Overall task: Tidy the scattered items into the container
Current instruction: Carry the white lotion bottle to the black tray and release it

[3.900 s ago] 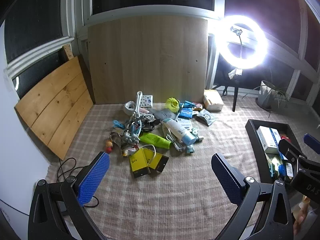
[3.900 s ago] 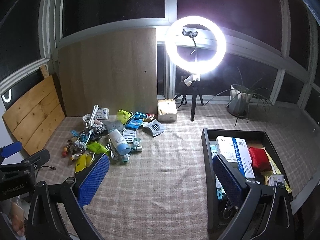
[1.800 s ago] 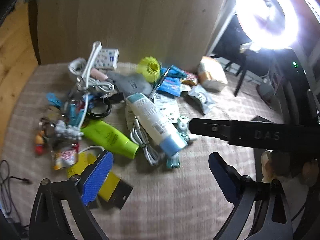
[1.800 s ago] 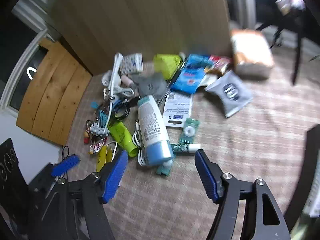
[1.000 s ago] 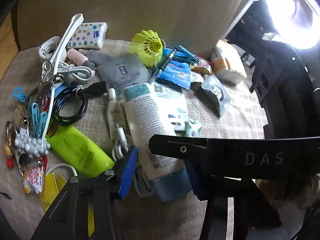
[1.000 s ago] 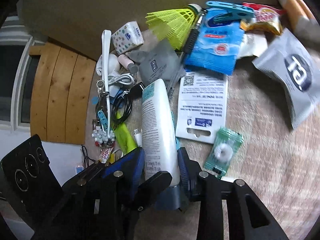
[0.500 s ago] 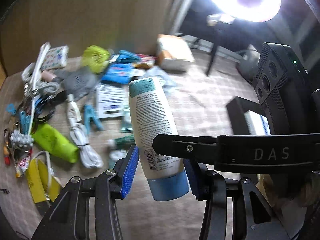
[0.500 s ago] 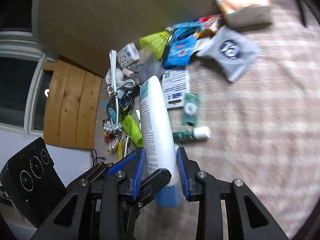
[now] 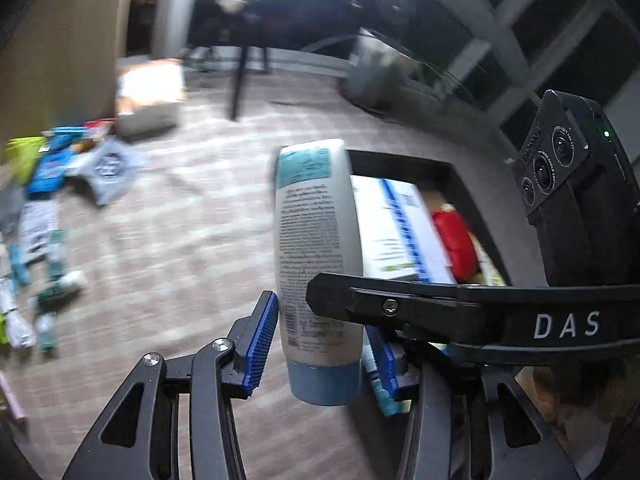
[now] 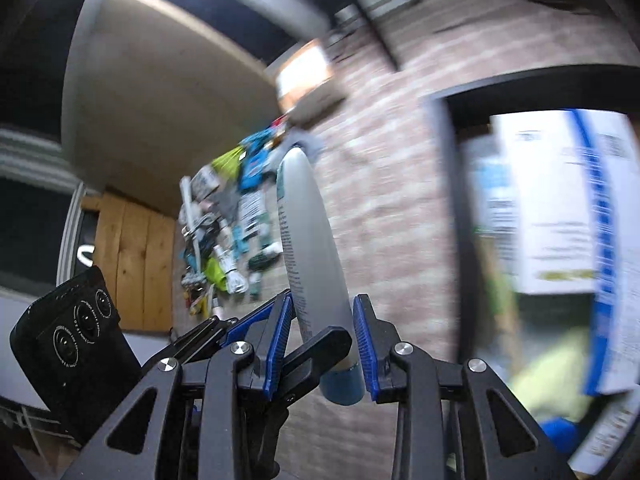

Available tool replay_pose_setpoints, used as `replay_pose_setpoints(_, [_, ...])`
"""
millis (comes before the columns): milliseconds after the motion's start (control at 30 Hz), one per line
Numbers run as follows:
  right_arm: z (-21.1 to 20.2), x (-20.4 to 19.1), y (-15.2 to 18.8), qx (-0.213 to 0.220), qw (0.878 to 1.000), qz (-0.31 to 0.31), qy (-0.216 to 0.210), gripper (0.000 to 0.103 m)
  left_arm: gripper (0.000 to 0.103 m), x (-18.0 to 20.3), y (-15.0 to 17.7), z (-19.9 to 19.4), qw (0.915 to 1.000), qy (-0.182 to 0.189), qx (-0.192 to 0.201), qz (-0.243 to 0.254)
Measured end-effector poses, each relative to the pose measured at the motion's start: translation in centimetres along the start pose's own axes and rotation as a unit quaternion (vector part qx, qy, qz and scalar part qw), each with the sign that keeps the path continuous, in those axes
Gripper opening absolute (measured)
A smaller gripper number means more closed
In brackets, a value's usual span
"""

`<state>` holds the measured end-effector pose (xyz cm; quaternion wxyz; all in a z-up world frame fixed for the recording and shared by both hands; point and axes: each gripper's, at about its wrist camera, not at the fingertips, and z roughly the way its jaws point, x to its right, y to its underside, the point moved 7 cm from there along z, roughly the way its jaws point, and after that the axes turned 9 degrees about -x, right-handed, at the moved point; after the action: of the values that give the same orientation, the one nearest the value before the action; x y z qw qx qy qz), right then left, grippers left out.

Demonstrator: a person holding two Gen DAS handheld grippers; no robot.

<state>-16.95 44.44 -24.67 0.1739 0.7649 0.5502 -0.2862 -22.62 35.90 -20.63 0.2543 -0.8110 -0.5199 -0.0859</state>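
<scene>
Step in hand, as judged: transport of one picked item toward the container, with release not yet made. Both claws are bearing on the same object: the left gripper [image 9: 322, 340] is pinching the lower end of the lotion tube [image 9: 316, 248] between its blue pads, and the right gripper [image 10: 322, 342] is closing on the same tube [image 10: 310, 252] from a crossing direction, its jaws pressed to the tube just above the cap. The tube is hanging clear of the checked cloth [image 9: 168, 240], cap end down toward the cameras and crimped end pointing away, roughly upright in the left wrist view. It is sitting in front of the near-left corner of the black container [image 9: 404, 162], not yet over its interior as far as these views allow. The container is already holding a white box with a blue stripe [image 9: 394, 224] and a red item [image 9: 456, 240]; the remaining clutter pile [image 10: 228, 232] is lying well apart to the left. Both frames are motion-blurred, so fine contact detail is uncertain. Next move, as judged: carrying the tube over the rim to a free patch beside the white box, lowering it, then opening both claws together so neither drags it. Appearance: pale grey-white squeeze tube, teal band at the crimped end, dense printed text down the body, a barcode near the light blue flip cap; the body is looking soft and slightly flattened.
</scene>
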Motion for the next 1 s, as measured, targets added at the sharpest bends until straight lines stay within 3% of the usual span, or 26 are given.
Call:
replay_pose_setpoints(267, [-2.6, 4.8, -0.2, 0.018, 0.998, 0.029, 0.048, 0.028, 0.043, 4.0, -1.0, 3.6, 0.9995, 0.022, -0.013, 0.02])
replay_pose_setpoints(500, [-3.6, 5.8, -0.7, 0.023, 0.998, 0.027, 0.056, 0.026, 0.045, 3.7, -1.5, 3.8, 0.9994, 0.026, -0.018, 0.011])
replay_pose_setpoints(767, [-3.8, 3.4, -0.3, 0.033, 0.996, -0.02, 0.075, 0.029, 0.047, -0.9, -0.3, 1.3, 0.9995, -0.024, -0.009, -0.019])
replay_pose_setpoints(1000, [-0.8, -1.0, -0.8, 0.022, 0.993, -0.079, 0.083, 0.035, 0.058, -8.7, 2.3, -3.7, 0.9928, -0.105, 0.013, -0.057])
